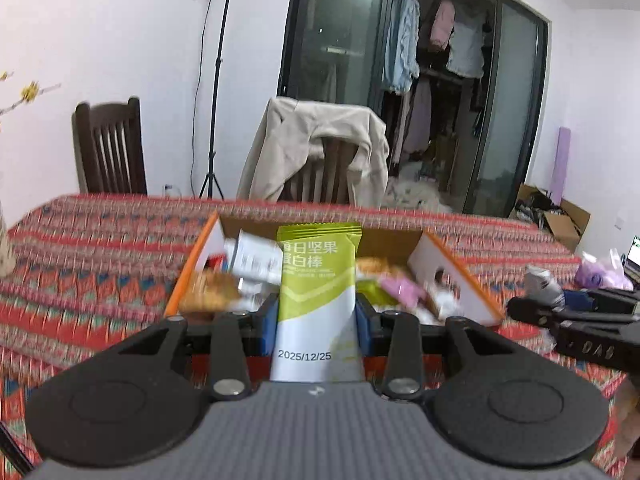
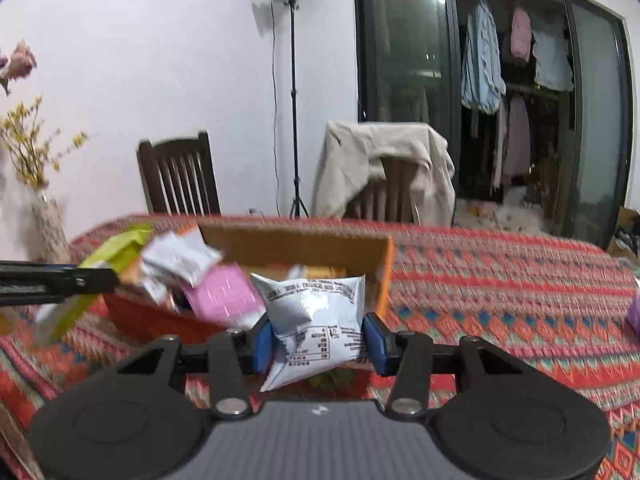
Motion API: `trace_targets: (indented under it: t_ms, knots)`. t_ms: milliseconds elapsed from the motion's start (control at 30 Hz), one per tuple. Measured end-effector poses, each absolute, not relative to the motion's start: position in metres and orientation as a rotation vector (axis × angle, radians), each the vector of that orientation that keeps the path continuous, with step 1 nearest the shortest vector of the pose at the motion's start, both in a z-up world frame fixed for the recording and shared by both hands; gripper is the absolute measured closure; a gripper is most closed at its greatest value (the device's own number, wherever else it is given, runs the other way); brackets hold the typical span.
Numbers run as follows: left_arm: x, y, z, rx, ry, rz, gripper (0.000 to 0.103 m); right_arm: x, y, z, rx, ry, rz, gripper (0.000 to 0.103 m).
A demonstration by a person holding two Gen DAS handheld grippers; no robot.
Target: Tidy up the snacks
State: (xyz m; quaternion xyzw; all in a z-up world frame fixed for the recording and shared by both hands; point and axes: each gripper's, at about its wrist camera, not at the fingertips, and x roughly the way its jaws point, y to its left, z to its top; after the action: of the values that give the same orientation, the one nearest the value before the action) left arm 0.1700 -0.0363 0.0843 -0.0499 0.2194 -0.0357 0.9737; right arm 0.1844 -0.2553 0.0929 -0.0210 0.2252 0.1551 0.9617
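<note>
Green-and-white bar (image 1: 318,300) clamped upright between the blue pads (image 1: 267,326) of the left gripper (image 1: 317,320), jaws clenched on its lower half, centre of the left wrist view. Behind it, open cardboard box (image 1: 460,276) with orange-edged flaps, holding blurred snack packets, on the red patterned surface (image 1: 100,248). At right edge of that view, the other gripper's black arm.

Silver-white packet (image 2: 316,320) pinched between the right gripper (image 2: 318,340) pads (image 2: 376,344), jaws grasping it, lower centre of the right wrist view, raised clear of the surface (image 2: 500,280). Just behind and left, pink packet (image 2: 224,296) and another silver one (image 2: 180,260) in the box (image 2: 384,264). At left edge, green bar (image 2: 120,248) held in the left gripper, seen side-on, blurred. Beyond the surface: two dark chairs, one draped with a beige jacket (image 2: 380,160).
</note>
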Motion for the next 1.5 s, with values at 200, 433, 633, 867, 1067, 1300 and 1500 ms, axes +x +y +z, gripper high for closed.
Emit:
trace_targets:
  t_ms: [200,433,633,867,1067,1300,1500]
  knots:
    - [0.211,-0.043,0.101,-0.103,0.417,-0.056,0.065,0.22,-0.222,0.108,-0.025,0.425,0.322,0.057]
    - [0.259,-0.038,0.09,-0.119,0.418,-0.012,0.065,0.265,-0.195,0.094,-0.029,0.428,0.291,0.057]
    - [0.285,-0.023,0.058,-0.13,0.456,0.031,0.063,0.291,-0.196,0.065,-0.027,0.467,0.254,0.056]
    - [0.274,-0.009,0.058,-0.169,0.355,0.077,0.0,0.288,-0.203,0.055,0.018,0.471,0.279,0.0]
    - [0.268,-0.019,0.06,-0.125,0.331,0.071,0.0,0.288,-0.205,0.05,0.028,0.485,0.259,0.0]
    - [0.259,-0.02,0.069,-0.144,0.321,0.062,0.0,0.279,-0.209,0.056,0.038,0.458,0.248,0.0]
    - [0.24,-0.021,0.085,-0.14,0.316,0.052,0.0,0.262,-0.203,0.069,0.018,0.428,0.247,0.0]
